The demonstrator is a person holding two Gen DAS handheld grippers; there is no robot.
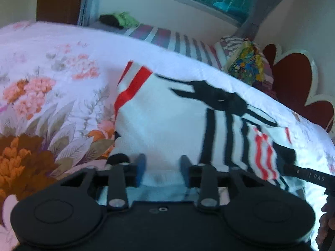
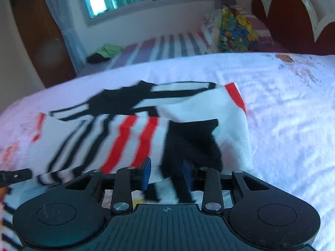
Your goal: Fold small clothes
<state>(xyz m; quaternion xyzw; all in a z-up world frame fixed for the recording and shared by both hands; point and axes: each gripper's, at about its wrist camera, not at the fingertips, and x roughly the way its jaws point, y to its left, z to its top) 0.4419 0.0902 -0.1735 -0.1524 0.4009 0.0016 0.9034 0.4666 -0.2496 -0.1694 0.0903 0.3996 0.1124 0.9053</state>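
Observation:
A small white garment (image 1: pixel 167 121) with black and red stripes lies partly folded on the floral bedspread (image 1: pixel 52 67). My left gripper (image 1: pixel 162 167) hovers over its near white edge, its blue pads apart, with cloth below them and nothing pinched. At the right edge of that view a finger of the other gripper (image 1: pixel 309 175) reaches a raised red-striped fold (image 1: pixel 266 156). In the right wrist view the garment (image 2: pixel 129 138) fills the middle. My right gripper (image 2: pixel 167 173) stands open over a black patch (image 2: pixel 188 142) of it; the cloth runs under the gap, not pressed by the pads.
The bedspread (image 2: pixel 282 115) extends right of the garment. Beyond it lie a striped sheet (image 1: pixel 167 37), a colourful pillow (image 1: pixel 245 62) and a dark red headboard (image 1: pixel 293 83). Green and black clothes (image 1: pixel 119 19) sit at the far end below a window. A hand (image 1: pixel 326 226) shows at the lower right.

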